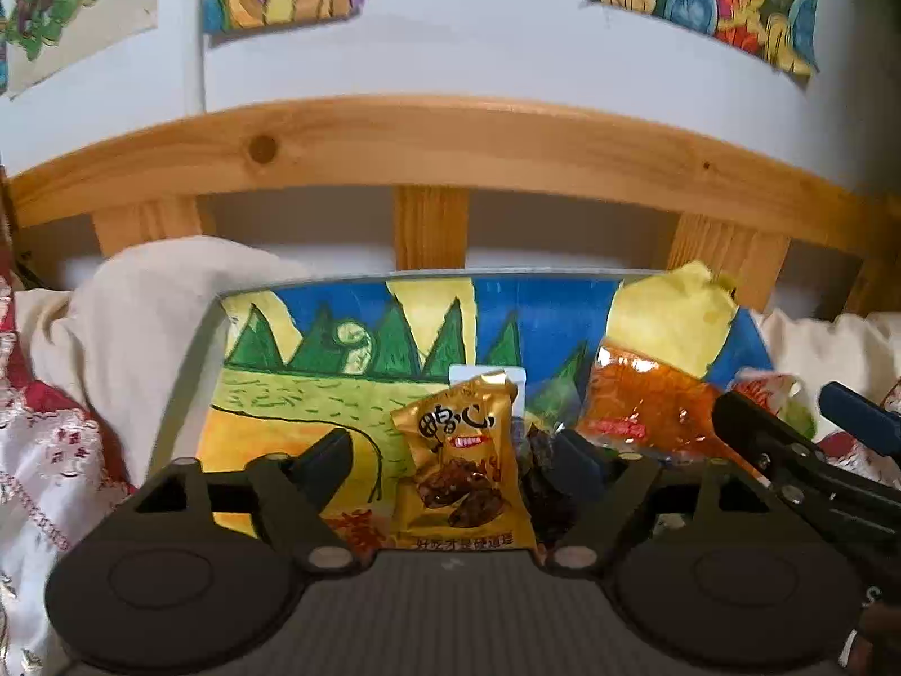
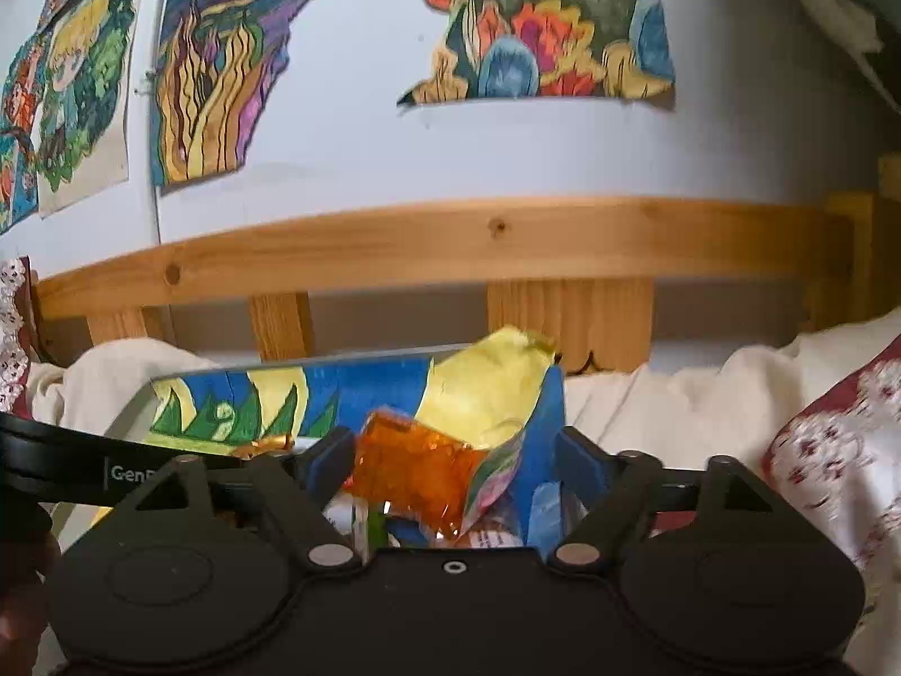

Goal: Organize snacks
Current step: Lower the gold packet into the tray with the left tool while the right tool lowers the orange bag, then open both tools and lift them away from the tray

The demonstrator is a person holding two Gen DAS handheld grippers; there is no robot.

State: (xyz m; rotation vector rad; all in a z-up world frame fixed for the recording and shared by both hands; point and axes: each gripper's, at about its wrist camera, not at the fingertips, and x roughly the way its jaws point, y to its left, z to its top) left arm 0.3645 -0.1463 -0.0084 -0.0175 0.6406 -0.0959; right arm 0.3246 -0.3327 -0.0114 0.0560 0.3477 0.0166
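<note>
A gold snack packet (image 1: 462, 467) stands on a painted board (image 1: 304, 394) between the fingers of my left gripper (image 1: 456, 465). That gripper is open, with a clear gap on the packet's left side. A dark snack pack (image 1: 543, 484) lies by its right finger. Further right leans an orange packet with a yellow top (image 1: 636, 394). In the right wrist view this orange packet (image 2: 416, 467) sits between the fingers of my right gripper (image 2: 456, 462), which is open, with a colourful wrapper (image 2: 495, 473) beside it. The right gripper (image 1: 788, 411) also shows at the right edge of the left view.
A wooden bed rail (image 1: 450, 152) runs behind the board. Cream cloth (image 1: 141, 310) is bunched at the left. Red-and-white embroidered fabric (image 1: 34, 439) lies at the far left, and a similar cushion (image 2: 833, 450) at the right. Paintings hang on the white wall (image 2: 394, 158).
</note>
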